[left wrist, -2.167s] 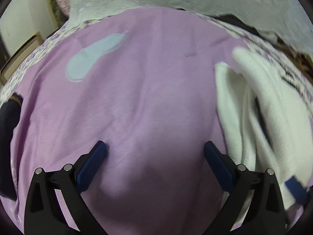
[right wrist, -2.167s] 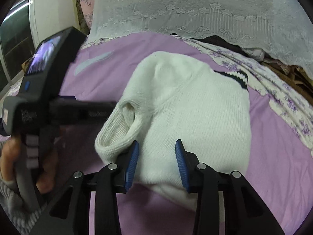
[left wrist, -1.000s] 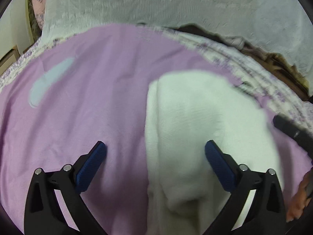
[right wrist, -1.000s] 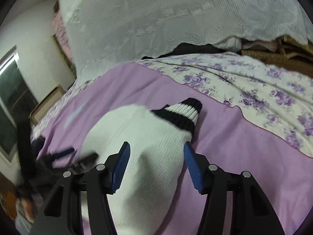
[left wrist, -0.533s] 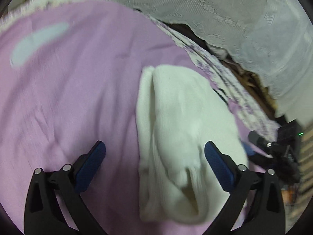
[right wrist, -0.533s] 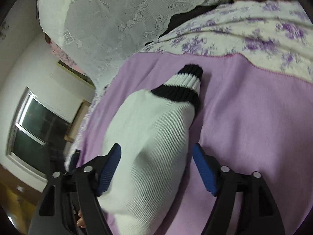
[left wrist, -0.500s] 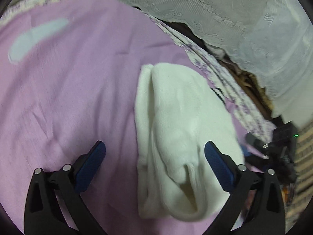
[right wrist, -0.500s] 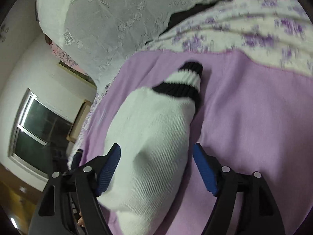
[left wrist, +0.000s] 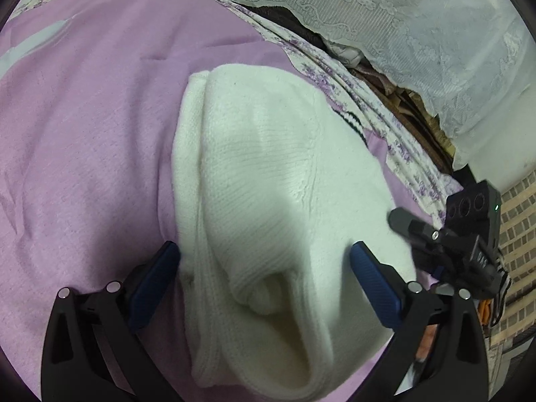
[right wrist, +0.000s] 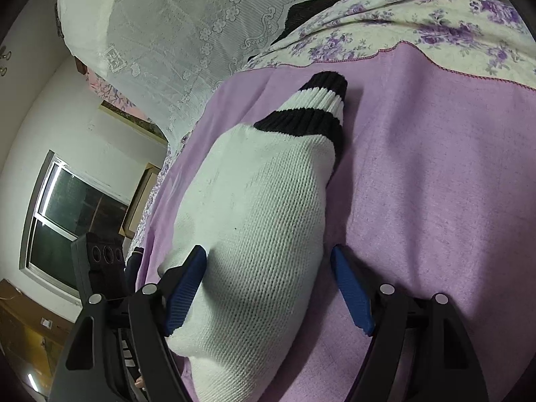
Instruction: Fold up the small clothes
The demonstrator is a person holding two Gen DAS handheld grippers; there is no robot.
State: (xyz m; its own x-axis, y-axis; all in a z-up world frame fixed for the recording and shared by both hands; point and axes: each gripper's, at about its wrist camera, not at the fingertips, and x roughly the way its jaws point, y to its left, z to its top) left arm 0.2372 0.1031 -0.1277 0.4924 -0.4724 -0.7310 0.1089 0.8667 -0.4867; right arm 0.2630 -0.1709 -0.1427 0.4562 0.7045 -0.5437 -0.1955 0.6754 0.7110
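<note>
Two tools, one garment, and a wide purple blanket (left wrist: 100,140) spread over the bed, with a lace curtain (left wrist: 402,16) hanging along its far side and a flowered sheet (right wrist: 435,23) showing past the blanket's far edge. The white knit sweater (left wrist: 268,174) lies folded into a long bundle on the blanket, and its long axis runs from near to far, almost straight along the line both my tools point. In the right wrist view its black-and-white striped hem (right wrist: 315,107) is the far end; in the left wrist view a rolled sleeve opening sits at the near end.

My left tool (left wrist: 264,268) stands wide open, straddling the near end of the bundle with neither pad pressing the knit. My right tool (right wrist: 268,278) has just been opening; its jaws now stand wide with the sweater's near right side between them, the left pad brushing the knit at most, nothing gripped.

Both hands are at the near end, so I judge the next fold would carry this end toward the far hem.
</note>
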